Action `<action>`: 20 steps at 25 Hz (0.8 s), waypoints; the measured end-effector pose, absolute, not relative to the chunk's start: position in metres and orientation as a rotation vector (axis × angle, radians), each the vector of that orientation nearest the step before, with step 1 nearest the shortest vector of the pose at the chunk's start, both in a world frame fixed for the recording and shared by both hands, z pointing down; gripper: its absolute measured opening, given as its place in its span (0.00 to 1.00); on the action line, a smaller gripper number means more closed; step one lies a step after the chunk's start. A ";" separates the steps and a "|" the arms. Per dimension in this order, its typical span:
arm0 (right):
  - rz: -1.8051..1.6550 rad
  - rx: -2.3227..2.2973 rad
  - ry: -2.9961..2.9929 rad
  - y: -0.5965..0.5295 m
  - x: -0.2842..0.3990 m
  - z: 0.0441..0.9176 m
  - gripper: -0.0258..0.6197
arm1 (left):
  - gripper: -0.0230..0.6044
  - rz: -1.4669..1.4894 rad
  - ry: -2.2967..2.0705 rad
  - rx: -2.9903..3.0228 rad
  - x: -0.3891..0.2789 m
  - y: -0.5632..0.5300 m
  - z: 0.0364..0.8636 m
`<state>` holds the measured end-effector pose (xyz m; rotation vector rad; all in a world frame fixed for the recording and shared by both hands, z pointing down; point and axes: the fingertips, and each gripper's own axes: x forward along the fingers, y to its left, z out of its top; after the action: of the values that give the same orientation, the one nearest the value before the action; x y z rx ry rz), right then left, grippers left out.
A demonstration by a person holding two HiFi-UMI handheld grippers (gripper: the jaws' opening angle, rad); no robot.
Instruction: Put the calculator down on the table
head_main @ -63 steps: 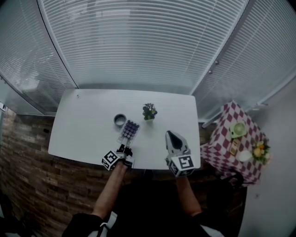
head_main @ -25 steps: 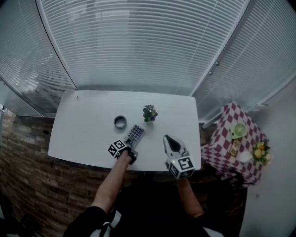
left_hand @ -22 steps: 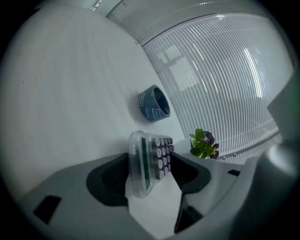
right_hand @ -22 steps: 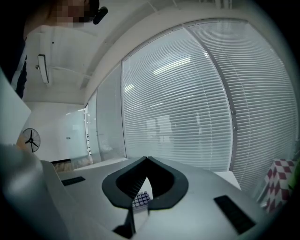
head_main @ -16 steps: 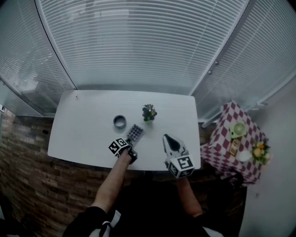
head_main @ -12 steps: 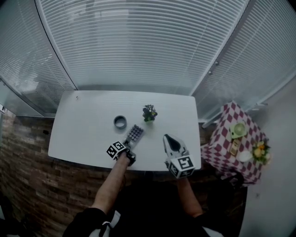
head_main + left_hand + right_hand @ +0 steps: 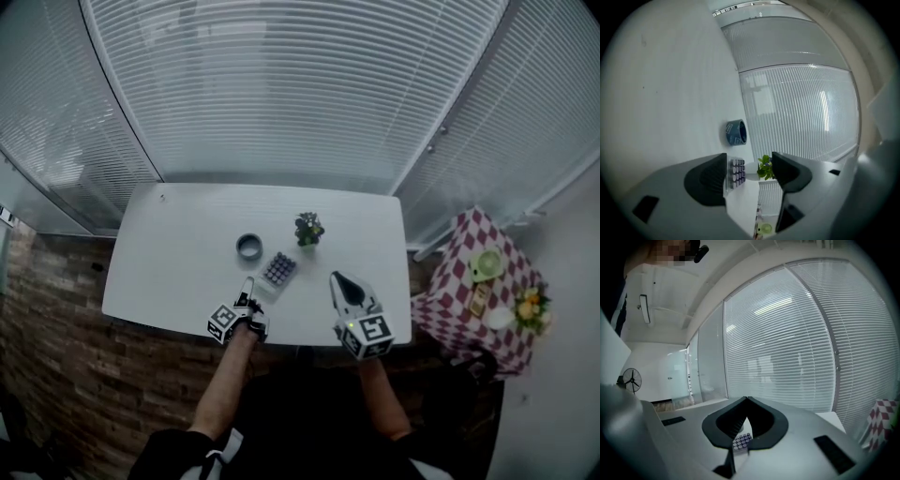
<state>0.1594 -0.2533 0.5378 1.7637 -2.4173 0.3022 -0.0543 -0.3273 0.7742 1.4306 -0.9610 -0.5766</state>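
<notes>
The calculator (image 7: pixel 278 270) is seen lying flat, keys up, on the white counter (image 7: pixel 169 272), near the middle of its front half. It is touched by neither gripper.

The left gripper (image 7: pixel 248 289) is held at the calculator's 7 o'clock in the head view, close by but apart from it. Its jaws have just been opening and are spread wide. In the left gripper view (image 7: pixel 749 161) nothing is clasped between them. The calculator (image 7: pixel 737 171) is only sighted through the gap, beyond the tips.

The right gripper (image 7: pixel 336 278) is held at the calculator's 4 o'clock, a little farther off. Its jaws are pressed together at the tip with nothing between them (image 7: pixel 747 400), and the calculator (image 7: pixel 742 442) is glimpsed below them.

A blue tape roll (image 7: pixel 248 247) is placed at the calculator's 10 o'clock, and a small potted plant (image 7: pixel 307 228) at its 1 o'clock. Both are near it but apart.
</notes>
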 end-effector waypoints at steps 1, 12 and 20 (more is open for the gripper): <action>0.317 1.762 -2.429 -0.253 0.158 0.539 0.05 | 0.48 -0.587 -0.959 1.444 -0.059 -0.328 0.768; 0.304 1.836 -2.385 -0.250 0.165 0.541 0.05 | 0.48 -0.797 -0.919 1.470 -0.111 -0.328 0.678; 0.303 1.836 -2.409 -0.247 0.162 0.540 0.05 | 0.48 -0.872 -0.841 1.560 -0.108 -0.328 0.596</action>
<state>0.1623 -0.2466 0.5398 1.8362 -2.4095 0.3027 -0.1081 -0.3281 0.5964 1.5603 -0.8405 -0.8721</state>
